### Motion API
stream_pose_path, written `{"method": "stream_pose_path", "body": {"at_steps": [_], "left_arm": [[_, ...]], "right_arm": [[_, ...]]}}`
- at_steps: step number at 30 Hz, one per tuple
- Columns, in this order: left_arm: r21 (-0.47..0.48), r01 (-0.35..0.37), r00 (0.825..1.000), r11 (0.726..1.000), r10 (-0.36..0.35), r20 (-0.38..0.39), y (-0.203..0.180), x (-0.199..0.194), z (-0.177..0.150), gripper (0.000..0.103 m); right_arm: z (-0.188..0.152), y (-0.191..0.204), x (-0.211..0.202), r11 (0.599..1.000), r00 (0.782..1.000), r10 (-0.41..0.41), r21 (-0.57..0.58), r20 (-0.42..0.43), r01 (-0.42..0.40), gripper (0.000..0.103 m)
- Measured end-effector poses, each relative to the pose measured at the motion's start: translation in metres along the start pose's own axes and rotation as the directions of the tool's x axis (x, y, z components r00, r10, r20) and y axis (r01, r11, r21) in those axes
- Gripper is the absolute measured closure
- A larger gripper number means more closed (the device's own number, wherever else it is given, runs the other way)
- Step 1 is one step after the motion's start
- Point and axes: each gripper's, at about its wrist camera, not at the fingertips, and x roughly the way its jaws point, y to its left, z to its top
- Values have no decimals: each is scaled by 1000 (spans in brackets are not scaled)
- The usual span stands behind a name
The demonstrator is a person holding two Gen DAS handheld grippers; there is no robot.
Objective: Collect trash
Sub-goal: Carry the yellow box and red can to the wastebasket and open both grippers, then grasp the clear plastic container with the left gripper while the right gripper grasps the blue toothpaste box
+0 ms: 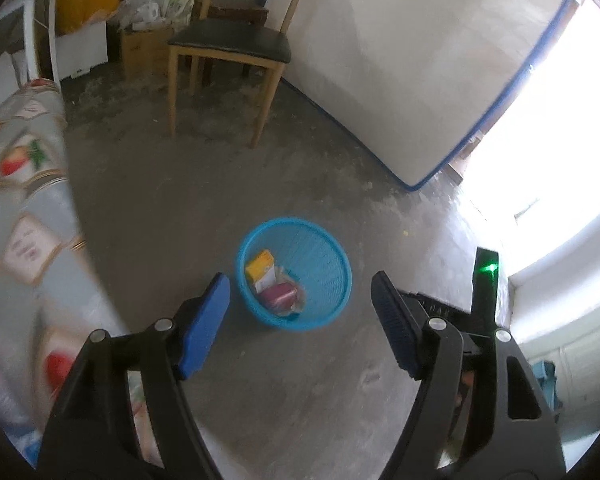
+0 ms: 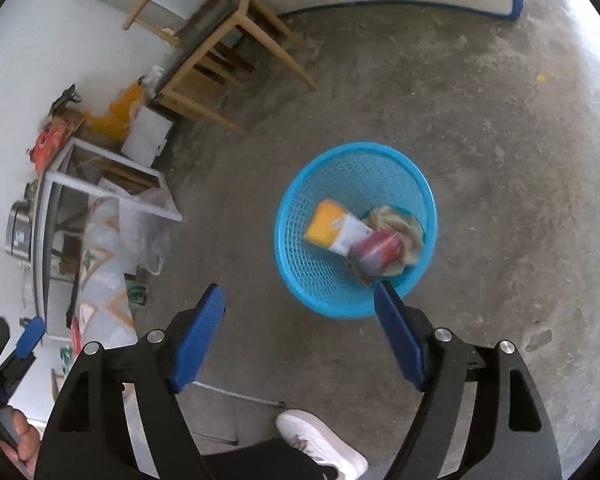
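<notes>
A round blue mesh basket is seen right of centre on the concrete floor; a yellow-and-white carton, a reddish packet and crumpled wrapping are held inside. Both the left gripper and the right gripper are spread wide; nothing is gripped.

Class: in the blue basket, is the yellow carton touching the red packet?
Touching. The right wrist view shows the yellow carton's white end overlapping the red packet with no gap, inside the basket.

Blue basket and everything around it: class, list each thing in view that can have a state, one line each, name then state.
Blue basket: upright on the floor, holding trash.
Yellow carton: lying inside the basket.
Red packet: inside the basket, beside the carton.
Left gripper: open, nothing between its fingers.
Right gripper: open, empty.
Chair: upright, seat bare.
</notes>
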Motion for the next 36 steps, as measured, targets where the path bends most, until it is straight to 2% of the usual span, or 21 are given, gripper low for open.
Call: {"method": "stream_pose_path", "body": {"at_steps": [5, 9, 13, 16, 18, 20, 22, 25, 27, 31, 32, 33, 35, 36], "left_arm": [[24, -33, 997, 999, 31, 69, 30, -70, -40, 30], [-33, -70, 984, 997, 75, 162, 60, -130, -72, 29], [-94, -132, 950, 987, 153, 274, 87, -190, -114, 27], [-138, -199, 918, 970, 233, 321, 102, -226, -154, 23], [-169, -251, 901, 953, 294, 319, 111, -245, -179, 22], [-212, -305, 878, 928, 361, 316, 120, -263, -207, 22], [-293, -345, 853, 892, 428, 298, 135, -278, -231, 21], [-399, -369, 822, 839, 495, 281, 154, -290, -259, 21], [-427, -381, 806, 820, 521, 280, 163, -300, -272, 21], [-426, -439, 761, 791, 580, 292, 179, -313, -276, 21], [-420, -448, 752, 789, 587, 300, 179, -316, -272, 21], [-410, -454, 745, 791, 589, 311, 180, -318, -269, 21], [-368, -454, 751, 811, 571, 332, 188, -320, -260, 21], [-352, -458, 753, 816, 567, 334, 190, -319, -256, 21]], "right_arm": [[-33, 12, -27, 997, 999, -27, -74, 23, 29, 28], [-54, 40, -48, 987, 997, -51, -151, 49, 58, 28], [-69, 84, -66, 964, 997, -27, -263, 75, 46, 27], [-83, 129, -71, 933, 997, 46, -359, 67, -19, 23], [-95, 163, -69, 902, 994, 110, -422, 21, -91, 23], [-112, 204, -62, 850, 985, 165, -501, -44, -165, 23], [-129, 235, -56, 801, 976, 195, -559, -100, -217, 23], [-165, 293, -43, 694, 956, 220, -657, -194, -294, 23], [-186, 320, -41, 630, 951, 218, -713, -218, -307, 23], [-237, 378, -38, 408, 953, 204, -865, -226, -292, 23], [-250, 390, -37, 339, 957, 195, -901, -215, -271, 23], [-259, 399, -34, 287, 959, 190, -922, -210, -259, 23], [-275, 420, -27, 187, 961, 174, -950, -217, -248, 23], [-280, 428, -24, 156, 962, 164, -957, -218, -244, 23]]}}
